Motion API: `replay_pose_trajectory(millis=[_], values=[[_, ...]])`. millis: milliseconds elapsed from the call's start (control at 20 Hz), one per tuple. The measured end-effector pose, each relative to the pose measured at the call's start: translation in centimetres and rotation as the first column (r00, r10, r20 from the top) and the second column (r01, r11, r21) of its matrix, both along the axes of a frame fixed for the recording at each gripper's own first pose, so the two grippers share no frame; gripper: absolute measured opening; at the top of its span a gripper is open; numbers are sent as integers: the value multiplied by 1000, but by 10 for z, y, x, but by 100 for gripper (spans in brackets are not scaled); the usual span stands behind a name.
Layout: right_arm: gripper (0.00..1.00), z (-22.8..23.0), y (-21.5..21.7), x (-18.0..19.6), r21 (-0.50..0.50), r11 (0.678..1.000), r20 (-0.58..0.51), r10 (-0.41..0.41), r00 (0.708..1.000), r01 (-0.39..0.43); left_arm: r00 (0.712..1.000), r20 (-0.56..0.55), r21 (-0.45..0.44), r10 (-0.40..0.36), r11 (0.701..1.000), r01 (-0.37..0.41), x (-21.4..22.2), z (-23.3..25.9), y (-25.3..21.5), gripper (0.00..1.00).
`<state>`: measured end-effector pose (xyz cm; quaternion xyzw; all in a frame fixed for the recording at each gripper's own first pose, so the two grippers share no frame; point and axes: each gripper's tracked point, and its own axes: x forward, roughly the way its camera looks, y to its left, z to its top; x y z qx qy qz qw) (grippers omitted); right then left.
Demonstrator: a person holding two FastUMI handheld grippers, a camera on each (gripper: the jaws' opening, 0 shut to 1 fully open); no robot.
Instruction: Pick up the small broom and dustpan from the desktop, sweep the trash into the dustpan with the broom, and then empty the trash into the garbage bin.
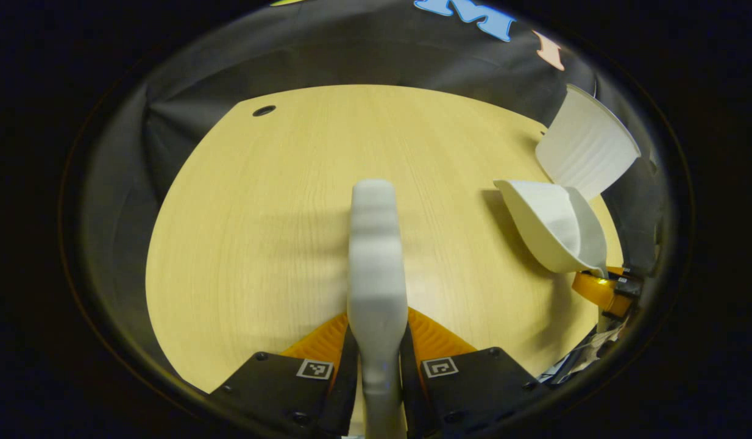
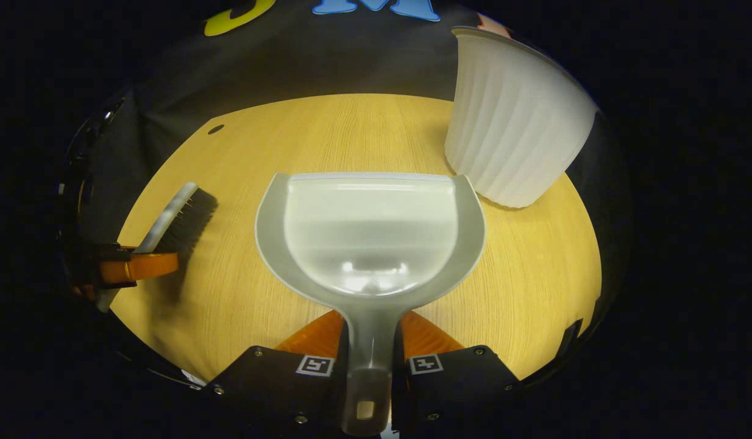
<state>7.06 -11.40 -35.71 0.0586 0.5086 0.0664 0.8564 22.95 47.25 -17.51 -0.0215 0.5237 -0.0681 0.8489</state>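
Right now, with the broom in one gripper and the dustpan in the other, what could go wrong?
The dustpan is held only by the thin end of its handle in the right gripper, so it may twist or tip when pressed down.

The bin stands on the table close beside the pan; a swing could knock it over.

The broom in the left gripper may slip if pushed hard.
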Motion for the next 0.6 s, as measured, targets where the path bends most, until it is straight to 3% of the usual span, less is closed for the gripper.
replay_pose_trajectory(millis=[600], values=[[31,-11,0,-2,10,1000,-33,-14,999,14,999,-54,23,5,1000,-4,2,10,8,40]])
